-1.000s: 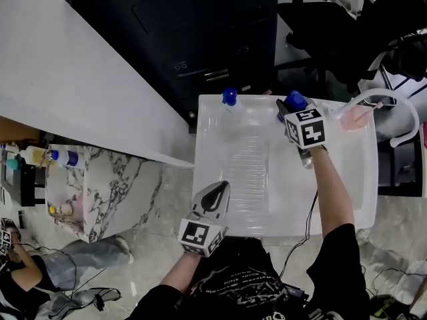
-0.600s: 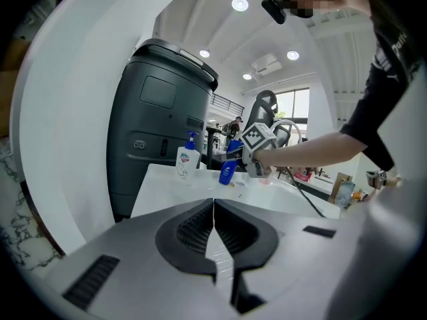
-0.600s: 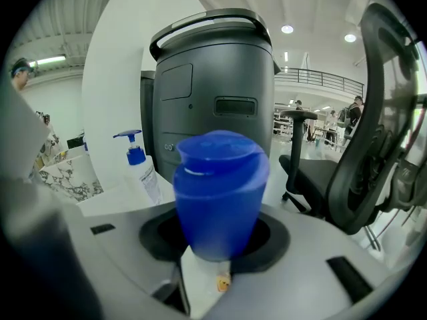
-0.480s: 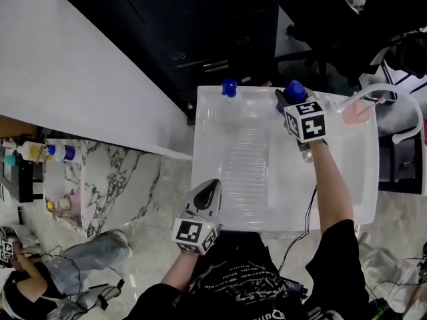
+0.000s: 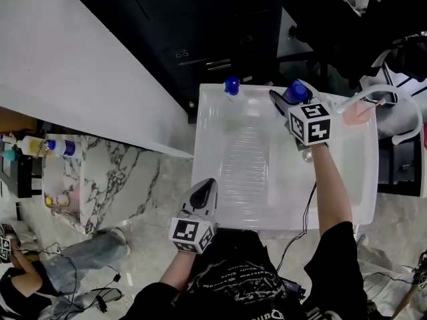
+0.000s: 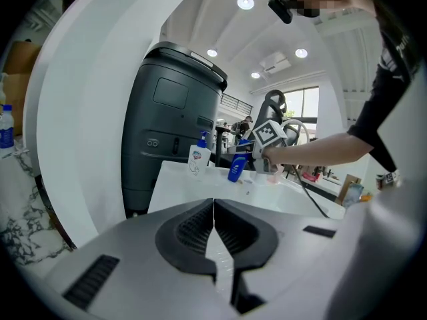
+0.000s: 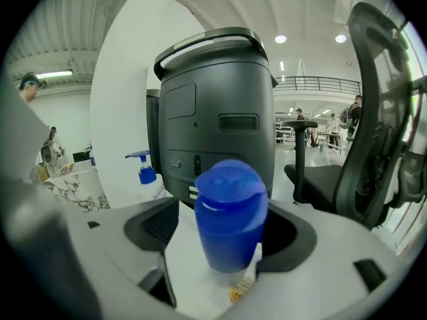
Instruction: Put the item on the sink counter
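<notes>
A white sink counter (image 5: 253,172) fills the middle of the head view. At its far rim a blue-capped bottle (image 5: 297,92) (image 7: 230,212) stands upright between the jaws of my right gripper (image 5: 287,91) (image 7: 227,245). Those jaws have just been opening and now stand spread on either side of the bottle, with a gap showing on its left. My left gripper (image 5: 205,187) (image 6: 213,209) is shut and empty, over the counter's near edge. From the left gripper view the blue bottle (image 6: 237,169) stands far across the basin.
A white pump bottle (image 5: 231,85) (image 6: 198,155) (image 7: 143,169) stands at the far left corner. A pink cup (image 5: 357,115) and a white hose (image 5: 393,105) lie to the right. Behind are a dark grey machine (image 5: 200,32) and an office chair (image 7: 380,145); left is a marble stand (image 5: 73,179).
My right gripper's jaws have spread apart around the blue bottle, which stays standing at the far rim. My left gripper has drifted slightly back towards the near edge.
</notes>
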{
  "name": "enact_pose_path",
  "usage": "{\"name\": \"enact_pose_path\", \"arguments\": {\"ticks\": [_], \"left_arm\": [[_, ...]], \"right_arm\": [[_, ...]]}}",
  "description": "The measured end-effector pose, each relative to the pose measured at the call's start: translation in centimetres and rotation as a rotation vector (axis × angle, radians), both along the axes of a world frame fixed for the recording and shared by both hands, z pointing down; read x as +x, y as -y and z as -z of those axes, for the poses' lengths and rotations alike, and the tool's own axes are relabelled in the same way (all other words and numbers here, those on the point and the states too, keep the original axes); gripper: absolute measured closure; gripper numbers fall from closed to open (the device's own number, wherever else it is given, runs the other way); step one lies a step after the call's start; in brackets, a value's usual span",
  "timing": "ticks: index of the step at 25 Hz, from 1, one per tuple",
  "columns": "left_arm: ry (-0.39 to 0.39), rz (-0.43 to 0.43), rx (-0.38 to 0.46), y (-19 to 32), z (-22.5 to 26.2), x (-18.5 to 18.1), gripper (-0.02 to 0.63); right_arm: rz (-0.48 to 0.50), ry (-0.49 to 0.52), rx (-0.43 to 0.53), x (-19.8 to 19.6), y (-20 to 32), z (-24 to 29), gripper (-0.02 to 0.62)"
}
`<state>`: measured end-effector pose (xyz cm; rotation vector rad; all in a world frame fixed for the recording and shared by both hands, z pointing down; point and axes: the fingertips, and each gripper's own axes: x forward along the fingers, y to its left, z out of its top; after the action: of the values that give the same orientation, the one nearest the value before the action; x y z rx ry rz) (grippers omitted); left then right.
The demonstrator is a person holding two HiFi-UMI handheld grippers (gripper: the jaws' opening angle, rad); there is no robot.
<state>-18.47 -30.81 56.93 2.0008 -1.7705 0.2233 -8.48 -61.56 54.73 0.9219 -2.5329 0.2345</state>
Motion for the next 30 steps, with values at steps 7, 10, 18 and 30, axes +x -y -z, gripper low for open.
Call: {"name": "enact_pose_path", "arguments": {"ticks": [7,10,18,30], "left_arm": [[0.004,-0.002,0.037,0.1,1.2,0.3,0.598],[0.002,-0.006,0.066,0.0,2.3,0.7,0.598],[0.012,-0.004,0.144,-1.0,6.1,2.9,0.598],[0.078,-0.013,0.278,-4.3,11.6,6.5,0.598]], "right_arm": [[-0.024,0.112,0.099,1.8,-1.7,5.7,0.212],[-0.035,0.151,0.148,2.9,-3.2,8.6,0.212],[0.004,0.242,0.226,5.6,-9.5,15.3,0.212],[0.004,0.281,0.281,9.6,-20.4,18.8,0.213]]}}
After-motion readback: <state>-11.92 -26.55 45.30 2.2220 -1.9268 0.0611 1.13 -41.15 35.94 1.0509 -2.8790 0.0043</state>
